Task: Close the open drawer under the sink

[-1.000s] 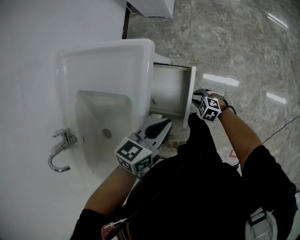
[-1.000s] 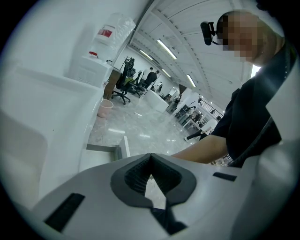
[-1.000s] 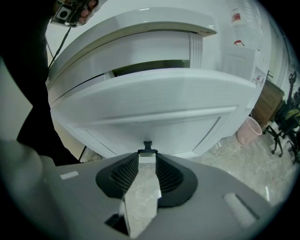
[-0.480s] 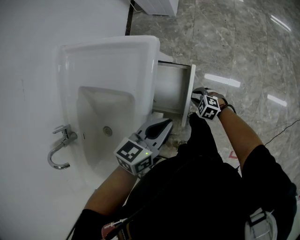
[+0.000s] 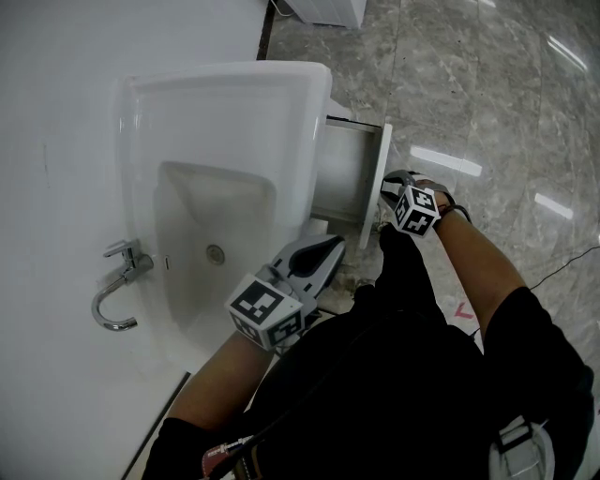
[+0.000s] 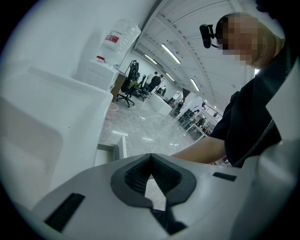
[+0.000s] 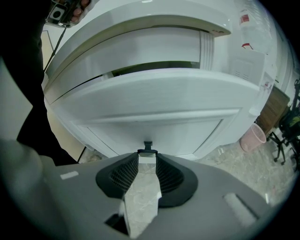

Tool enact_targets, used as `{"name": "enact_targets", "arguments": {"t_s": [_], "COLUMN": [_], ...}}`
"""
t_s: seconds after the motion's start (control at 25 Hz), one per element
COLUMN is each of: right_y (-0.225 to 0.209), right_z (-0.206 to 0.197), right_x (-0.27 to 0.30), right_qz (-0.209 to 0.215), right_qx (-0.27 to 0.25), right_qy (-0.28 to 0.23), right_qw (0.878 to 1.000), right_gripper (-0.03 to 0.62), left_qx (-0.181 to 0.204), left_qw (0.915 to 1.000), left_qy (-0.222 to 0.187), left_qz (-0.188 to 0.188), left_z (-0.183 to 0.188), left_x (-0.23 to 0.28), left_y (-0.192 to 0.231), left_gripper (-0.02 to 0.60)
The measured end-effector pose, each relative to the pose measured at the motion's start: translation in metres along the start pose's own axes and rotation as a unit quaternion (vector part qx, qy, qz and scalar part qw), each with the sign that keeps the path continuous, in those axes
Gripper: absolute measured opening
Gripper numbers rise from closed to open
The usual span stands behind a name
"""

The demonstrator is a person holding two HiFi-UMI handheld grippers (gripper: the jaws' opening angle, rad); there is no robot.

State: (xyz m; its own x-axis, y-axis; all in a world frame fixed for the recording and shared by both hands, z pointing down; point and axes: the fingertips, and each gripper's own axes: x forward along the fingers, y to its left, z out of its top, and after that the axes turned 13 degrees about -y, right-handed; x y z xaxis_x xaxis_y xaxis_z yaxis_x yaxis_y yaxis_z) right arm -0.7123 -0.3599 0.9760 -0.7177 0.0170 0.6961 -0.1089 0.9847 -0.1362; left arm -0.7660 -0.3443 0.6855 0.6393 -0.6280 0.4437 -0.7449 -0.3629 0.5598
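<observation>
The white sink [image 5: 225, 112] hangs on the wall, and the white drawer [image 5: 352, 169] under it juts out to the right, partly open. My right gripper [image 5: 386, 199] is at the drawer front [image 5: 383, 159]. In the right gripper view the drawer front [image 7: 154, 98] fills the picture, and a small dark handle [image 7: 147, 146] sits between the tips of my right gripper [image 7: 147, 154], which is shut on it. My left gripper [image 5: 328, 251] hovers below the sink's front edge, apart from the drawer. In its own view my left gripper [image 6: 150, 157] is shut and empty.
A chrome faucet [image 5: 117, 286] is on the sink's left side. Grey marble floor [image 5: 487, 94] lies to the right, with a thin cable [image 5: 572, 262] on it. A white unit [image 5: 323, 9] stands at the top. A pink bin [image 7: 255, 136] sits beside the cabinet.
The drawer has slid further in under the sink, and my right gripper has moved with its front. The left gripper has stayed put.
</observation>
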Motion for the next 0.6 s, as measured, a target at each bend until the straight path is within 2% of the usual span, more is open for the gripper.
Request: {"name": "enact_targets", "arguments": {"t_s": [0.6], "right_y": [0.0], "right_z": [0.016], "right_x": [0.016], "right_qz": [0.006], "right_qx": [-0.013], "right_qy": [-0.005], "right_qw": [1.0], "right_gripper": [0.112], "left_qx": [-0.005], "left_qw": [0.9999], "left_qy": [-0.01], "left_qz": [0.011], "left_z": [0.0], "left_x": [-0.011], "left_y": [0.005], "left_gripper": [0.0]}}
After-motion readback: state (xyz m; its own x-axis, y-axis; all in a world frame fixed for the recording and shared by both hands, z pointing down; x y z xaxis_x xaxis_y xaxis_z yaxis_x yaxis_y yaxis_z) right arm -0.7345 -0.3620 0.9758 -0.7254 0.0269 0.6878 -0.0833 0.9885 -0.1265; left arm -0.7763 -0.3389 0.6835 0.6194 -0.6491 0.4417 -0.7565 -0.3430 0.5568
